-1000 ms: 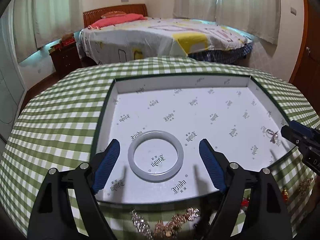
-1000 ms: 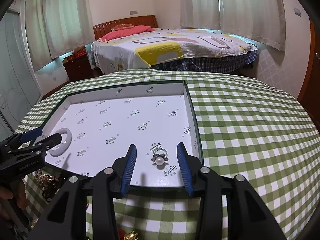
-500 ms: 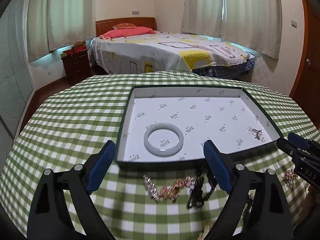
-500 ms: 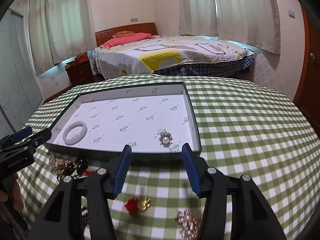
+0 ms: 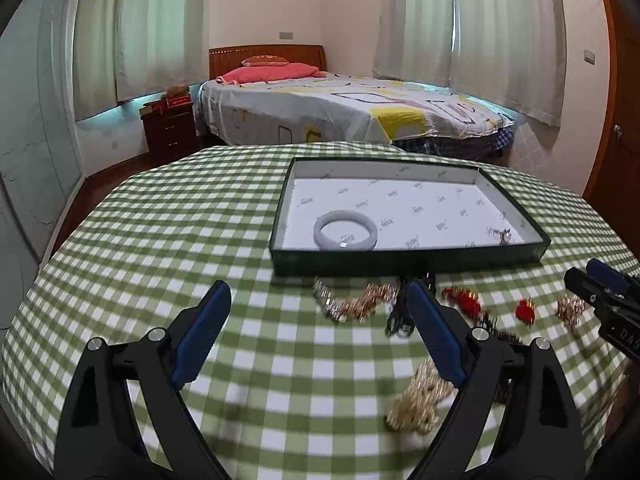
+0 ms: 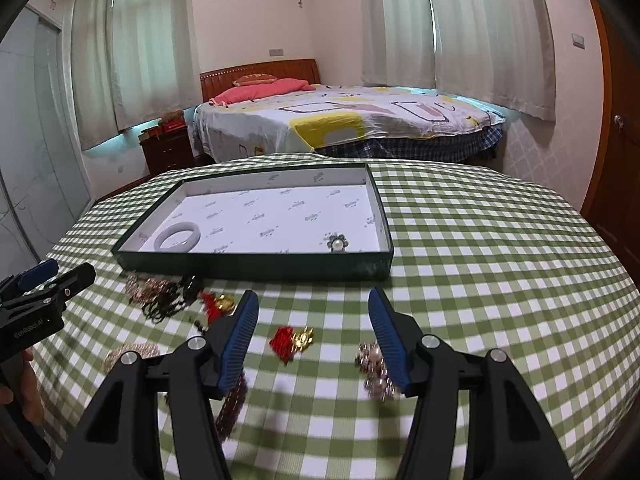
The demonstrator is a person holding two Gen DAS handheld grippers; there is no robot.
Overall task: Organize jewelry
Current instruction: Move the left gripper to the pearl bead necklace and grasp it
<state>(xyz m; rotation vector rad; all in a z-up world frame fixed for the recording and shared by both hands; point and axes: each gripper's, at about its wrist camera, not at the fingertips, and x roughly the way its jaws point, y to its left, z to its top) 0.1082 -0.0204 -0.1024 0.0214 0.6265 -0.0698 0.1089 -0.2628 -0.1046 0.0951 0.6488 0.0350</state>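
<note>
A shallow dark green box [image 5: 404, 259] [image 6: 256, 267] with a white printed lining sits on the checked table. Inside lie a white bangle [image 5: 345, 232] [image 6: 177, 237] and a pearl flower ring [image 6: 338, 243] [image 5: 502, 236]. Loose jewelry lies in front of the box: a gold chain [image 5: 358, 303], a red and gold charm [image 6: 291, 340], a pearl cluster [image 6: 376, 370], dark beads [image 6: 164, 300]. My left gripper [image 5: 318, 304] hangs open over the cloth, nothing between its fingers. My right gripper [image 6: 313, 304] is opening above the red charm, gripping nothing.
The round table wears a green and white checked cloth [image 5: 160, 240]. A bed [image 6: 340, 120] and a dark nightstand [image 5: 168, 130] stand beyond it. A wooden door [image 6: 616, 152] is at the right. A hand [image 6: 28, 384] holds the left gripper at the left edge of the right wrist view.
Both grippers have pulled back from the box toward the near table edge. The bangle and ring stay in the box. The right jaws have spread wider. Loose jewelry has come into view.
</note>
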